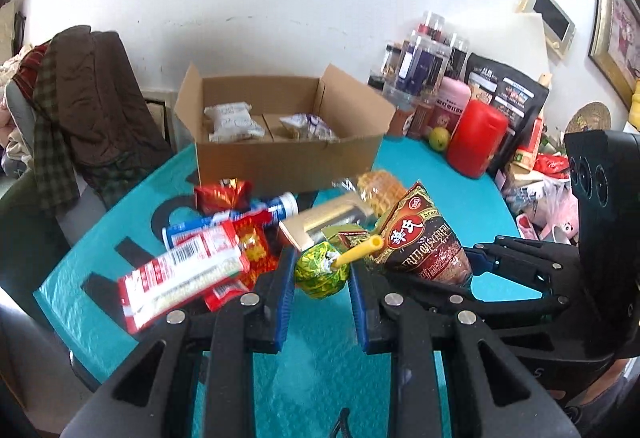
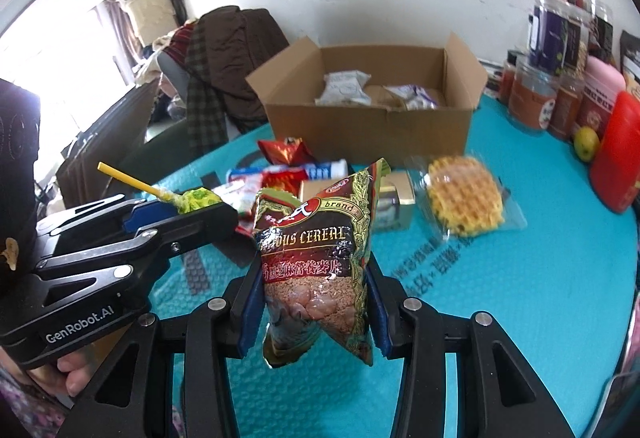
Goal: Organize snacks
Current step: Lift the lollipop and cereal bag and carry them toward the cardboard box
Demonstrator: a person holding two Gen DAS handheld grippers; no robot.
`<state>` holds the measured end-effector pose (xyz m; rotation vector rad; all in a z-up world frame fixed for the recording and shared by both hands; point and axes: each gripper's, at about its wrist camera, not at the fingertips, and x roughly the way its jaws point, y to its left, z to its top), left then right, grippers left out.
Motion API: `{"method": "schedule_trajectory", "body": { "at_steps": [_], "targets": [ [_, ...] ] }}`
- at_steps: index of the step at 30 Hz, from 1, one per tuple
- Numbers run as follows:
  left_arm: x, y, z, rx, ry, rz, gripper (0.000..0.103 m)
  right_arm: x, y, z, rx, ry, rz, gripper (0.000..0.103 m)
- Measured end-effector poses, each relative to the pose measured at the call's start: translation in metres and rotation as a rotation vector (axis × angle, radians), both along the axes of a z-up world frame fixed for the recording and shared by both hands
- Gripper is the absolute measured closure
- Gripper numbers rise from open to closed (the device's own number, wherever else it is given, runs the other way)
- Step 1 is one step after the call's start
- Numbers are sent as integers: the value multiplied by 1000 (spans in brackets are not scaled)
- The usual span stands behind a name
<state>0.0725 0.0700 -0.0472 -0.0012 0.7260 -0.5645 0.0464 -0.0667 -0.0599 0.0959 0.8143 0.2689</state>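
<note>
My left gripper (image 1: 322,280) is shut on a lollipop (image 1: 320,270) in green-yellow wrap with a yellow stick, lifted above the teal table mat (image 1: 320,338). In the right wrist view the same lollipop (image 2: 196,200) sits in that gripper at the left. My right gripper (image 2: 314,292) is shut on a brown cereal packet (image 2: 316,262), held upright over the mat; it shows in the left wrist view as the cereal packet (image 1: 420,234). An open cardboard box (image 2: 372,118) stands behind, with a few white packets inside. Loose snacks lie in a heap in front of it.
A waffle in clear wrap (image 2: 464,194), a red foil bag (image 2: 286,152), red-white packets (image 1: 188,274) and a small gold box (image 1: 316,226) lie on the mat. Jars, a red canister (image 1: 476,138) and a green fruit (image 1: 438,138) line the right side. A chair with coats (image 1: 88,98) stands left.
</note>
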Motion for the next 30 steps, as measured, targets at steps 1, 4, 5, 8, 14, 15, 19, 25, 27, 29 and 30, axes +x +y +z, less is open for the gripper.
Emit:
{"method": "schedule_trajectory", "body": {
  "at_steps": [1, 4, 5, 8, 14, 15, 19, 25, 27, 29, 30],
  "targets": [
    [1, 0, 3, -4, -6, -2, 78, 1, 0, 3, -2, -6, 3, 59],
    [5, -1, 11, -12, -33, -7, 78, 6, 0, 15, -22, -30, 12, 59],
    [7, -2, 16, -15, -47, -8, 78, 8, 0, 19, -31, -40, 17, 59],
    [14, -3, 26, -26, -70, -8, 78, 15, -1, 31, -43, -66, 29, 59],
    [30, -6, 44, -50, -109, -18, 78, 29, -4, 50, -62, -118, 40, 59],
    [33, -7, 48, -50, -118, -26, 78, 32, -4, 53, -63, -127, 41, 59],
    [41, -12, 60, -49, -157, -35, 78, 44, -7, 60, -56, -146, 43, 59],
    [59, -19, 78, -49, -213, -39, 78, 63, -11, 73, -60, -176, 36, 59],
    [66, -20, 84, -54, -225, -37, 78, 70, -12, 77, -61, -188, 37, 59],
    [75, -20, 89, -57, -237, -30, 78, 79, -14, 83, -66, -201, 35, 59],
    [79, -21, 91, -57, -243, -26, 78, 83, -15, 85, -69, -209, 35, 59]
  ]
}}
